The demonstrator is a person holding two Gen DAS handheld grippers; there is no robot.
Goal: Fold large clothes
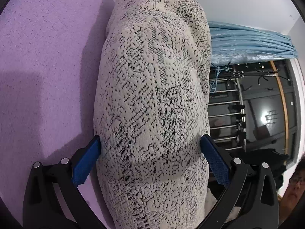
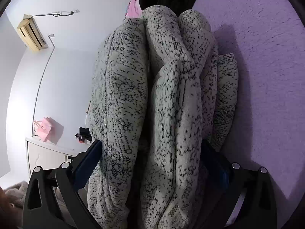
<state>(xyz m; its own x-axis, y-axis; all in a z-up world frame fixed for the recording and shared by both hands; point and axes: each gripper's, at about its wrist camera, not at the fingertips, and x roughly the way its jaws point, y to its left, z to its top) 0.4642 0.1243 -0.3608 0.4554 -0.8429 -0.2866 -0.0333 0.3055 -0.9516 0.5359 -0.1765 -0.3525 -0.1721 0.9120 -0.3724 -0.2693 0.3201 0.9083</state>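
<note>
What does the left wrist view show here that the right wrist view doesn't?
Only the left wrist view: blue curtain, a dark window with metal bars, a bespectacled face.
Only the right wrist view: air conditioner, pink bag, white cabinet, the garment's stacked folds.
Both: speckled knit garment clamped in a claw, left claw and right claw, on the purple surface.

1. The left gripper (image 1: 150,147) has its jaws spread wide around a thick bundle, and both blue pads (image 1: 86,162) press its sides.
2. The right gripper (image 2: 150,148) is likewise spread wide, its fingers (image 2: 87,164) clamping bunched folds between them.
</note>
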